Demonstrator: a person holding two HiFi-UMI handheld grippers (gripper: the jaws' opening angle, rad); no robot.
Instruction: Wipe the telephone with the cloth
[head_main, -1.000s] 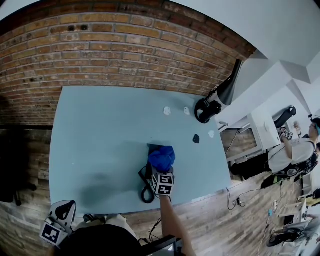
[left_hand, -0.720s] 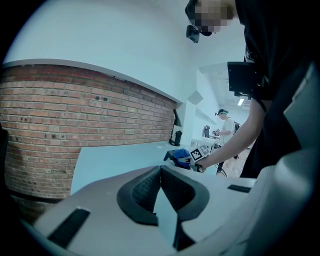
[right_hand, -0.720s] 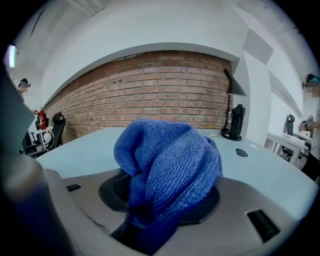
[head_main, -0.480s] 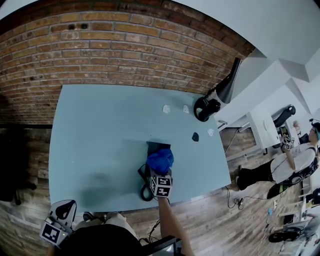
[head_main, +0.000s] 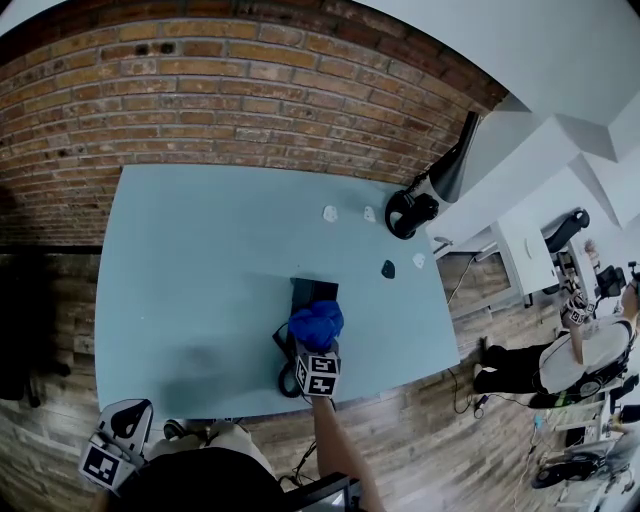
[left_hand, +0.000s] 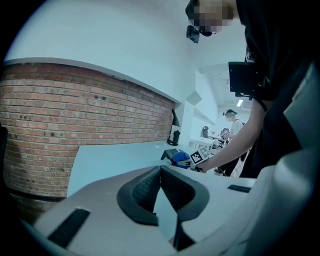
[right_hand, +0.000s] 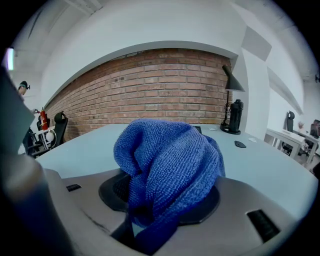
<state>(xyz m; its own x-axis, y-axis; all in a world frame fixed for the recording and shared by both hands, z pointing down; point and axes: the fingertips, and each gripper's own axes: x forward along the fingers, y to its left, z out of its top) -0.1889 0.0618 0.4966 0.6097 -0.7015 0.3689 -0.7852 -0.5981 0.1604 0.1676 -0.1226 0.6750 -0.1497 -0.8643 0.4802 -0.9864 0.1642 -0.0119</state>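
The black telephone (head_main: 313, 293) lies on the light blue table (head_main: 190, 260) near its front edge, and its coiled cord (head_main: 287, 371) loops toward me. A bunched blue cloth (head_main: 317, 322) covers the phone's near part. My right gripper (head_main: 318, 338) is shut on that cloth. In the right gripper view the cloth (right_hand: 167, 165) bulges out of the jaws and hides most of the phone. My left gripper (head_main: 112, 452) hangs below the table's front left corner, away from the phone. Its jaws (left_hand: 161, 192) are shut with nothing between them.
A black desk lamp (head_main: 428, 195) stands at the table's far right corner. Three small white bits (head_main: 330, 213) and a small black piece (head_main: 387, 268) lie on the right part of the table. A brick wall (head_main: 250, 90) runs behind it. A person (head_main: 585, 345) stands off to the right.
My right gripper and the cloth have slid slightly toward me and to the left, so more of the phone's far end shows. The left gripper has stayed put.
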